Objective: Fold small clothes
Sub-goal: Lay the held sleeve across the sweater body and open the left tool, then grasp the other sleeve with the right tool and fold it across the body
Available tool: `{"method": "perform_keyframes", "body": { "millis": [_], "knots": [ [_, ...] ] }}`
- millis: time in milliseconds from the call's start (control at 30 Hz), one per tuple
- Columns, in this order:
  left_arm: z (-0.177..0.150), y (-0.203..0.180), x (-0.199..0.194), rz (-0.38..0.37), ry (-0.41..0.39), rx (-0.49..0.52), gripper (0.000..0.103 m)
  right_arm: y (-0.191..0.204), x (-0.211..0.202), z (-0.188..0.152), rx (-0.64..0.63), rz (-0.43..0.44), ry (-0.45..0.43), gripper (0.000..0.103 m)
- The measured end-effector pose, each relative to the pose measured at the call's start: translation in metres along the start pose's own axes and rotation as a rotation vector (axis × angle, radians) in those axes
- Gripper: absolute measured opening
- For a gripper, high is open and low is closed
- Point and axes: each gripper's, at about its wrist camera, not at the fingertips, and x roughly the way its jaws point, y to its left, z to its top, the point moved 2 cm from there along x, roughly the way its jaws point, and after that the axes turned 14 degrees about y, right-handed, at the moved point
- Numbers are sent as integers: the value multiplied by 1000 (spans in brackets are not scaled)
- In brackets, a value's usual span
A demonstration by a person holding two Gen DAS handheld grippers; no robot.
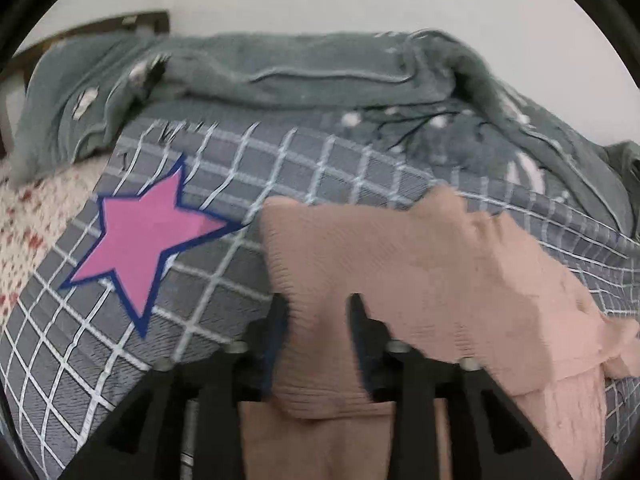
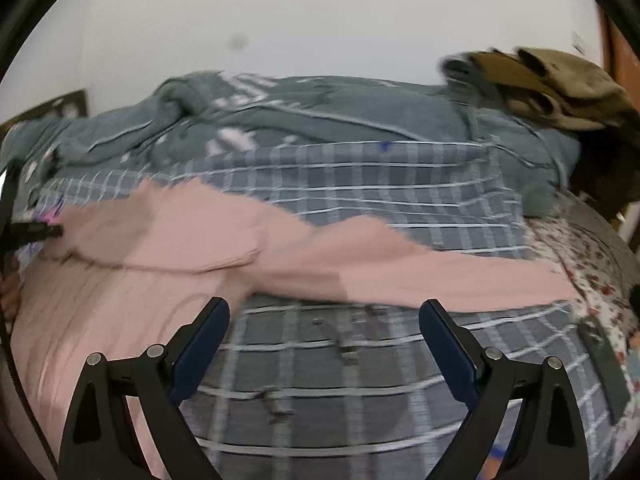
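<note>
Between the jaws of your left gripper (image 1: 318, 300) sits a fold of the pink ribbed knit garment (image 1: 400, 280); the jaws are clamped on it, and the cloth bunches beneath them and drapes away to the right. Your right gripper (image 2: 324, 308) has its jaws wide apart with nothing between them, poised over bare bedding; the garment's long lower edge runs just beyond its fingertips (image 2: 218, 308).

Under both grippers lies the grey bedspread with a white grid pattern (image 2: 320, 360). Left of the left jaws, a pink star with a blue outline (image 1: 140, 236) marks that bedspread. Past the garment, a rumpled grey-green blanket (image 1: 300, 64) is heaped along the far side of the bed.

Judge the task as early to mid-stage: one flap appears doubled over the body of the garment on the left, but the right half is spread out and uneven. A tidy, compact fold is not yet achieved. Expect at least one more fold and a smoothing pass.
</note>
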Motion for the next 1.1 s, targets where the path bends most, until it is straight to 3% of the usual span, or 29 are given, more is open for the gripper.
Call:
{"method": "perform_keyframes", "body": {
  "millis": [33,100,200,233,433,700,933,1100],
  "knots": [
    [-1,-9,-4,-8,-17,20,55,-12,-3,2,11,-9,0,86],
    [-3,-26,-11,-39,-55,69,64,-42,-8,5,34,-52,9,73],
    [-7,-49,-9,-79,-46,98,66,-87,-5,6,91,-103,46,53],
    [-8,-54,-5,-85,-30,103,66,-101,-2,6,117,-105,62,52],
    [-15,-73,26,1,57,156,69,-160,27,-2,226,-64,121,51],
    [-18,-76,28,34,53,169,74,-197,85,0,367,60,246,46],
    [-17,-79,30,44,55,180,75,-216,103,7,477,121,250,43],
    [-17,-79,30,39,56,183,75,-223,105,12,494,107,244,36]
  ]
}}
